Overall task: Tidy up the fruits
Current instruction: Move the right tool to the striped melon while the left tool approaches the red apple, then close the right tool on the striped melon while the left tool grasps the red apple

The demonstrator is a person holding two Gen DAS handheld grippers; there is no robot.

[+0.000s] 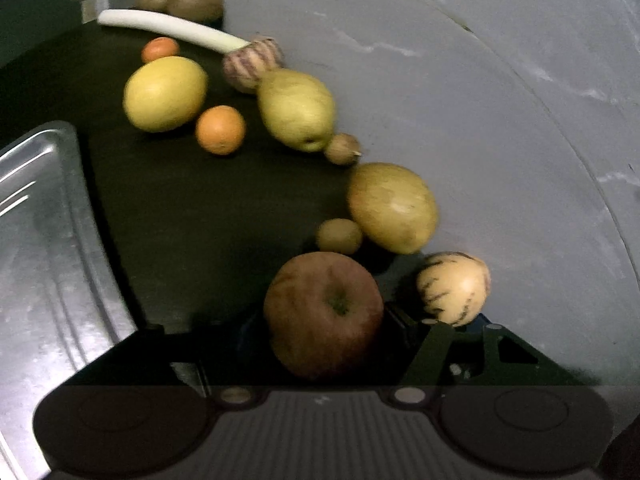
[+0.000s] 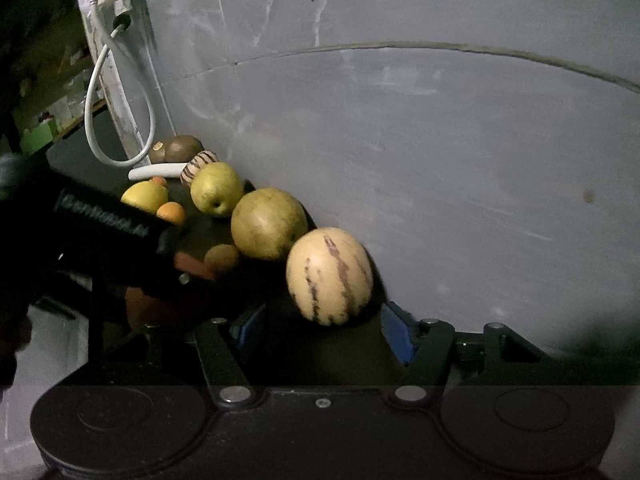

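Note:
In the left wrist view a red-brown apple (image 1: 324,312) sits stem side up between the fingers of my left gripper (image 1: 324,332), which is shut on it over the dark counter (image 1: 192,216). Just to its right is a cream pepino melon with purple stripes (image 1: 454,288). The right wrist view shows that melon (image 2: 330,276) between the blue pads (image 2: 396,336) of my right gripper (image 2: 328,320), shut on it close to the grey wall (image 2: 440,160). The left gripper's black body (image 2: 108,232) is at the left there, with the apple (image 2: 192,264) partly hidden behind it.
Fruit lines the wall: a round yellow-green fruit (image 1: 392,206), a pear (image 1: 296,110), two small brown fruits (image 1: 339,235), a second striped melon (image 1: 252,62), a big yellow citrus (image 1: 164,94), two oranges (image 1: 220,130), a white stalk (image 1: 172,28). A metal tray (image 1: 40,220) lies left.

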